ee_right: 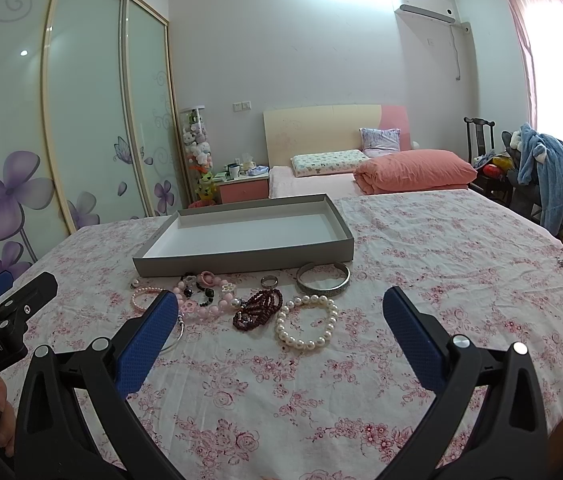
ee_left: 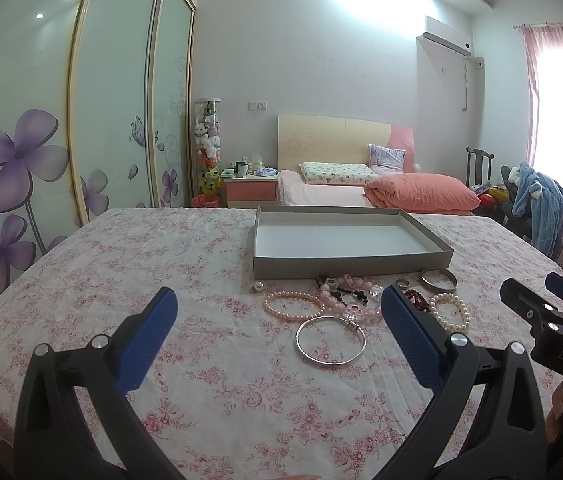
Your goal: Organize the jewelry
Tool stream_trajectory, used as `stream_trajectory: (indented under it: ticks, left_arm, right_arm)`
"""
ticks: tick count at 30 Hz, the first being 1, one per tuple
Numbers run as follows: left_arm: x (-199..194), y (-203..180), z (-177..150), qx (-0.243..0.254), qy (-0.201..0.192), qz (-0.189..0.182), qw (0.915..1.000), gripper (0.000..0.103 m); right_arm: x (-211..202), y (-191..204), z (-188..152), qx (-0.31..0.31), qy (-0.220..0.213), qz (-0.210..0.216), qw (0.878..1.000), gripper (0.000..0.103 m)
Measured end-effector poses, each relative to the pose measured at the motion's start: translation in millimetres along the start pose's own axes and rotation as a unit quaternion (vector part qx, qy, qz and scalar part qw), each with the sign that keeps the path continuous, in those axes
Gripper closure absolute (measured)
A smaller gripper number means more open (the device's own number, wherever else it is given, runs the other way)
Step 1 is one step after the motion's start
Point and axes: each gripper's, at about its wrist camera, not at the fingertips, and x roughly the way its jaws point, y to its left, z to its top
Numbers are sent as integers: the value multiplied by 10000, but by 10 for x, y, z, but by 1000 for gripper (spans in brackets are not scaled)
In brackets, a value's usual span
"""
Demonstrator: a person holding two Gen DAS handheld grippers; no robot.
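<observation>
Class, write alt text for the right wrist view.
An open right claw hovers above jewelry on a floral tablecloth: a white pearl bracelet, dark red beads and a silver bangle. Behind lies an empty grey tray.

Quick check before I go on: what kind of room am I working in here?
Almost certainly a home bedroom. A bed with pillows stands against the far wall, beside a floral sliding wardrobe and a bedside cabinet. Jewelry and a box sit on a floral cloth.

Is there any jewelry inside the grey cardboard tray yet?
No, the shallow grey cardboard tray shows only its bare white floor; the white pearl bracelet lies outside on the floral cloth.
</observation>
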Motion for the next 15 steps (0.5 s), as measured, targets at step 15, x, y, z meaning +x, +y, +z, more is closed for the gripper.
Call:
stream_trajectory:
  ticks: [15]
  left_arm:
    - [298,20,-65,30,786,-31,9969,4]
  right_arm:
    - [431,-143,-124,42,1094,-89,9939,2]
